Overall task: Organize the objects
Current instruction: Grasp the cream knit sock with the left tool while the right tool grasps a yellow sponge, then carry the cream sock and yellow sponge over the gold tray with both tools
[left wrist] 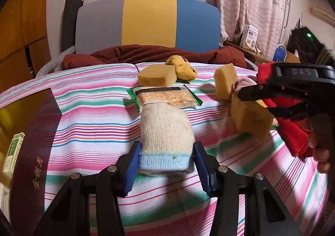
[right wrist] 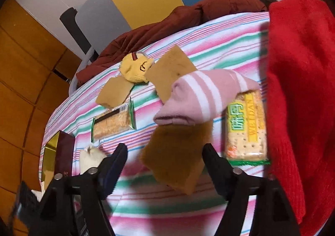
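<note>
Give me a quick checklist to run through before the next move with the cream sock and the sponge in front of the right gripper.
1. Left gripper closed on the cream sock: ok, both blue pads press its blue cuff.
2. Sock free of the cracker pack: cannot tell, its toe overlaps the pack's near edge.
3. Right gripper open: ok, its jaws stand wide.
4. Sponge released: ok, it sits between the fingers with clear gaps on both sides.
5. Sponge settled on the striped sheet: cannot tell, it looks tilted and blurred.
6. Open box reachable: ok, it stands at the left with nothing in between.
</note>
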The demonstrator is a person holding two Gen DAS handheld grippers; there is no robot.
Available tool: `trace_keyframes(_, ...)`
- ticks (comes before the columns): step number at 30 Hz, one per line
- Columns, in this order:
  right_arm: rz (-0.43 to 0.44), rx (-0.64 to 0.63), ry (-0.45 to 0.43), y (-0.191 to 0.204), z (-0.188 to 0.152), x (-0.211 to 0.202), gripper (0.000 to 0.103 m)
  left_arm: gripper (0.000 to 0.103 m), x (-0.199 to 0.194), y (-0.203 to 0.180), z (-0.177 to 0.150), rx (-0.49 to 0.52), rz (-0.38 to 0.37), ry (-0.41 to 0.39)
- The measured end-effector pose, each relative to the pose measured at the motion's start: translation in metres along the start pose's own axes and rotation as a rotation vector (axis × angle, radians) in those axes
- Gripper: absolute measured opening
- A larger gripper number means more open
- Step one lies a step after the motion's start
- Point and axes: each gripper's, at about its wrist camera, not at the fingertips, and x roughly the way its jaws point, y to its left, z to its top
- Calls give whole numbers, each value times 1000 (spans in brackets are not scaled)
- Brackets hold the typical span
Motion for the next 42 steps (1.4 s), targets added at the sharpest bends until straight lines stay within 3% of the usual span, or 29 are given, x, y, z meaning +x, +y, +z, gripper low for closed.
trace_keyframes(2, -90, -58, 14, 5, -2, 10, 84, 51, -2, 1, -2, -1, 0, 2)
trace_keyframes(3, -129, -76, 32, 5, -4, 14, 77, 51, -2, 2, -2, -5, -4, 4)
trace_keyframes(4, -146, -90, 63, 4, -6, 21, 63, 51, -2, 3, -2, -12, -8, 5)
trace_keyframes(6, -119, -82, 78, 1, -9, 21, 61, 51, -2, 6, -2, -24, -14, 5)
trace_keyframes(7, -75, -77, 81, 1, -8, 18, 59, 51, -3, 6, -3, -28, -14, 5)
trace_keyframes(11, 294, -60, 124, 18, -13, 10, 59, 51, -11, 14, -9, -67, -18, 2)
trace_keyframes(16, 387, -205, 122, 55, -23, 6, 59, 51, -21, 26, -22, -124, -43, 12)
trace_keyframes(23, 286, -224, 111, 55, -29, 14, 59, 50, -45, 15, -45, -45, -19, 1)
trace_keyframes(29, 226, -175, 87, 32, -24, 11, 59, 50, -63, 26, -59, -92, -29, 24)
trace_keyframes(42, 165, -229, 79, 39, -31, 18, 60, 48, -100, 47, -65, -166, -65, -5)
